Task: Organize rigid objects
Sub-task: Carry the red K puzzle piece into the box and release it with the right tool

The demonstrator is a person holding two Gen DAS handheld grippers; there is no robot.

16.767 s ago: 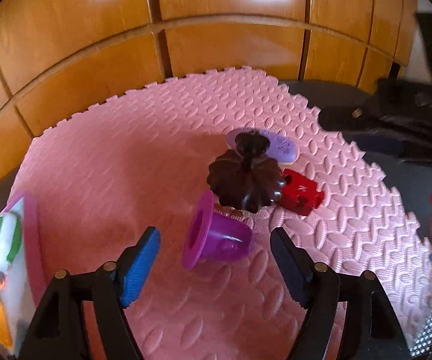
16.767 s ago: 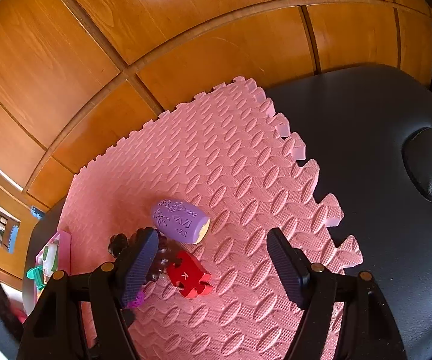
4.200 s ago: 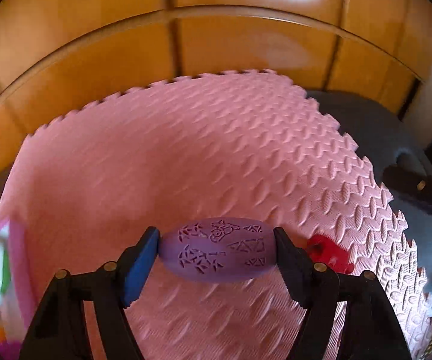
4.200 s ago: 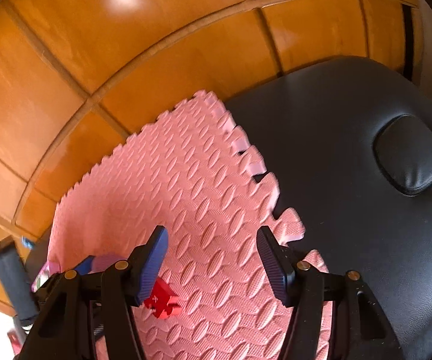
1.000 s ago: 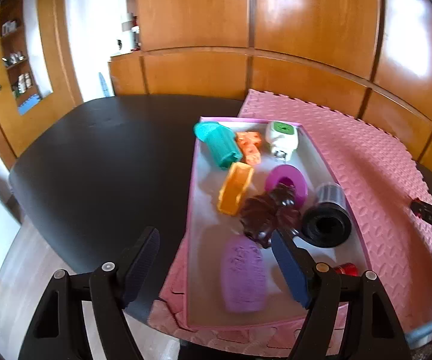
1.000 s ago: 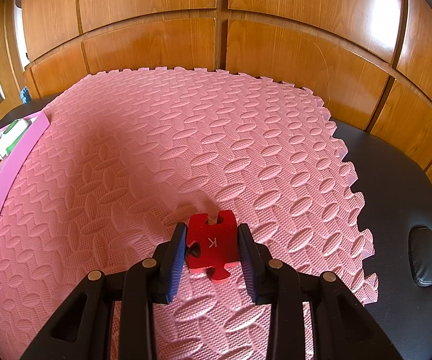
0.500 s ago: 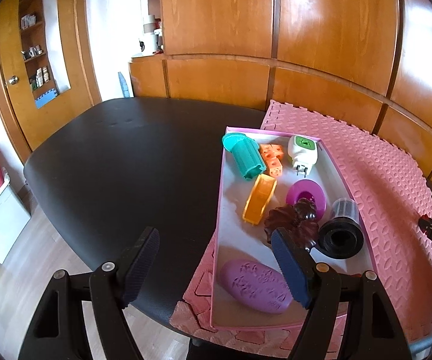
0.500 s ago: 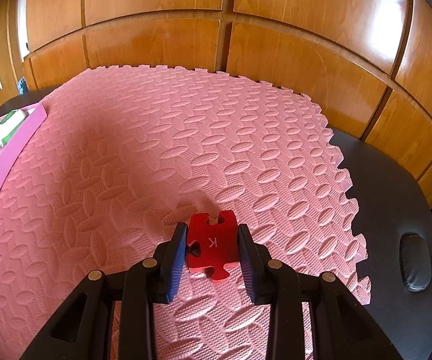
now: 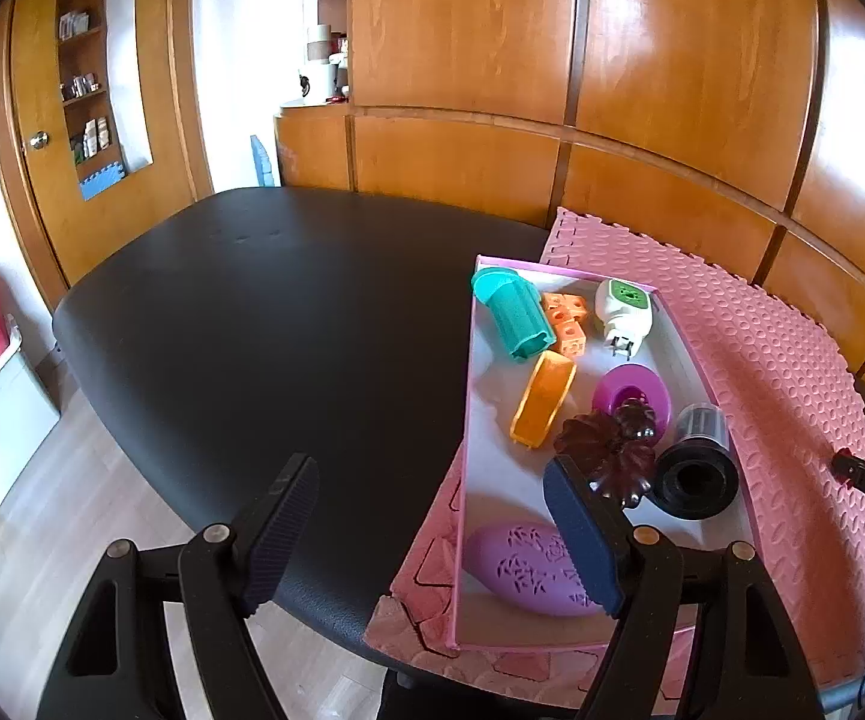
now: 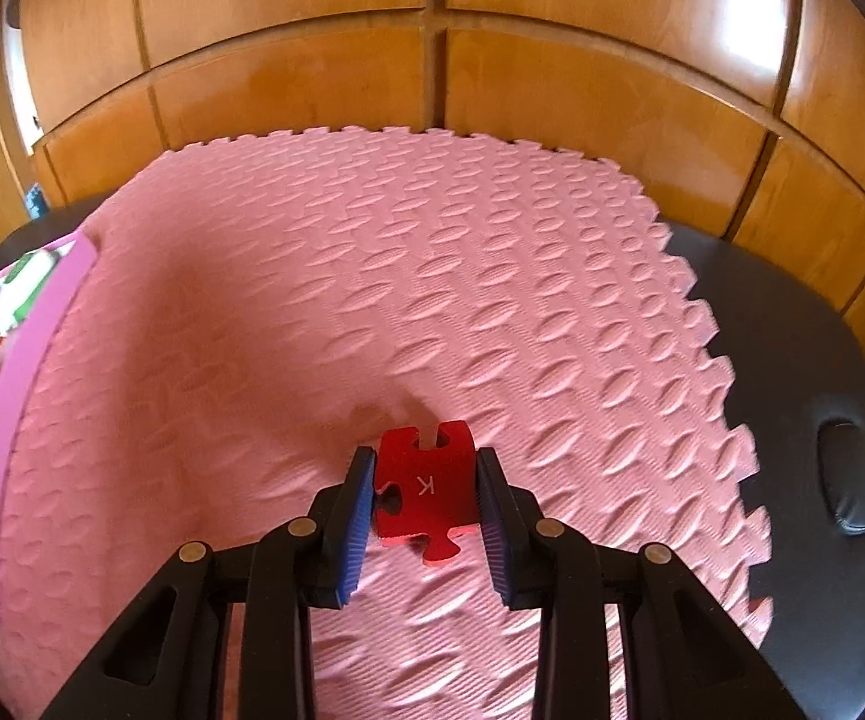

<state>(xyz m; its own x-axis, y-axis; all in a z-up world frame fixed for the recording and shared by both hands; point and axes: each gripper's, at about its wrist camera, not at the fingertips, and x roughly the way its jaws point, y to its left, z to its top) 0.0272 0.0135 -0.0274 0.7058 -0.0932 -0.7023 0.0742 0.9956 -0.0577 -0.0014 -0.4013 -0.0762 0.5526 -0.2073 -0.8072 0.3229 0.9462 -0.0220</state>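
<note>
A red puzzle piece (image 10: 426,489) is clamped between the narrow-set fingers of the right gripper (image 10: 426,510), lying flat, its marked face up and its knobbed ends running forward and back along the fingers, above the pink foam mat (image 10: 372,276). The pink tray (image 10: 30,354), probably the place meant for it, lies well off to the left of those fingers. The left gripper (image 9: 432,534) is held wide and empty, with the tray just right of its fingers, so the carrying is judged to fall to the right hand
</note>
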